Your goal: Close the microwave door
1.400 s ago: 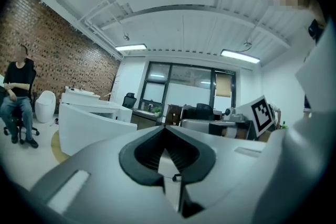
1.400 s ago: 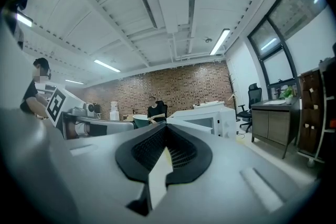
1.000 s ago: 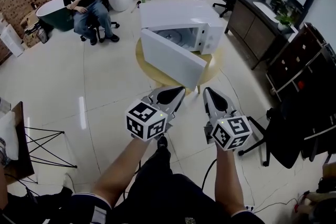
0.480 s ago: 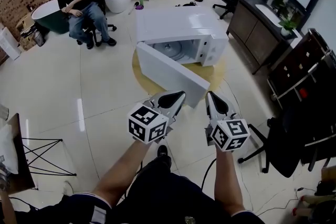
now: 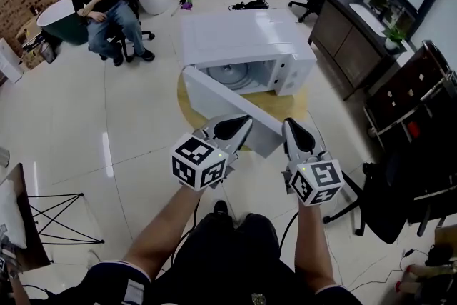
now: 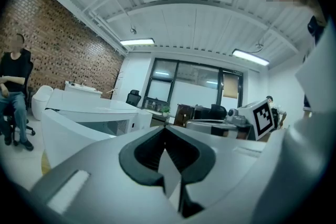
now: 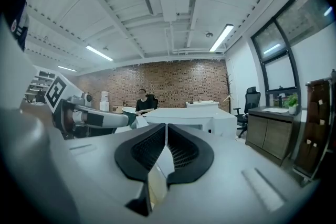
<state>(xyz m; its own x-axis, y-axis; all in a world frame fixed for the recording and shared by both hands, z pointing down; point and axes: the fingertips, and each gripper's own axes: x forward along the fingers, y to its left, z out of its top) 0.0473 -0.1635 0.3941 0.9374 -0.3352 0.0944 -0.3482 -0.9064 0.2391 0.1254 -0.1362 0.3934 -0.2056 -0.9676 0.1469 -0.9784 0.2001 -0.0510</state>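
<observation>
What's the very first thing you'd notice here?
A big white microwave sits on a round yellow table in the middle of the floor, its door swung wide open. In front of it are the left gripper and right gripper, both empty. The left is shut, and the right's jaws are just opening.
</observation>
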